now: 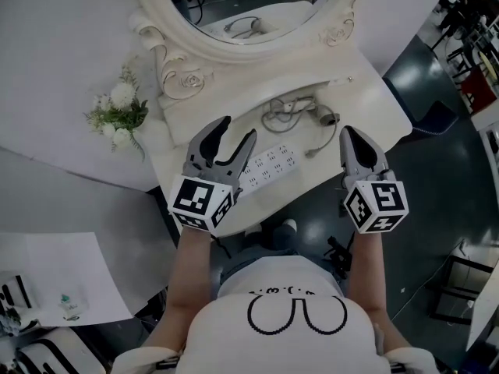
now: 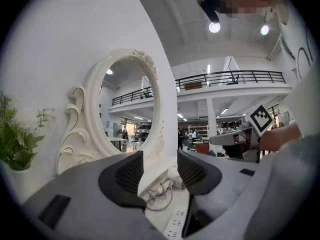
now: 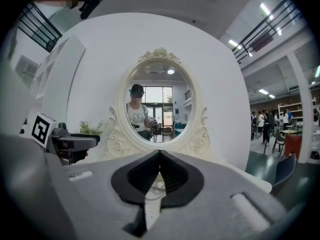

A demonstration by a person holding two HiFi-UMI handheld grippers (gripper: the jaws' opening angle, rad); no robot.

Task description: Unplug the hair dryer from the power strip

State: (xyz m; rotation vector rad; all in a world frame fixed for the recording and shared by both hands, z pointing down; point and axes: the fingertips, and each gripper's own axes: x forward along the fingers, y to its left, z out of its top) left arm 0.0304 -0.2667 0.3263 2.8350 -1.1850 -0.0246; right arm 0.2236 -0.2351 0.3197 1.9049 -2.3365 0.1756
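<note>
White painted wood makes up the dressing table (image 1: 366, 100), set against the wall so that its oval mirror (image 1: 168, 29) faces whoever stands in front of it. The person stands at its front edge with both forearms out and a gripper in each hand, held up near the front edge rather than down on it, which reads as a pause away from the work and not a reach. The left gripper (image 1: 238, 128) has its jaws spread wide with nothing between them, only the table top showing through the gap. The right gripper (image 1: 348, 133) has its jaws pressed together at the tips and pinches nothing. The power strip (image 1: 269, 164) lies flat near the front edge, just beside the left gripper and partly hidden behind it, within easy reach of either hand. Behind it a grey cord (image 1: 287, 115) lies in a loose coil. The hair dryer itself cannot be picked out with certainty. No plug shows in the sockets that are visible, so the unplugging looks done, though the hidden end leaves that open. A small bunch of flowers (image 1: 117, 115) stands at the left, clear of the work.
</note>
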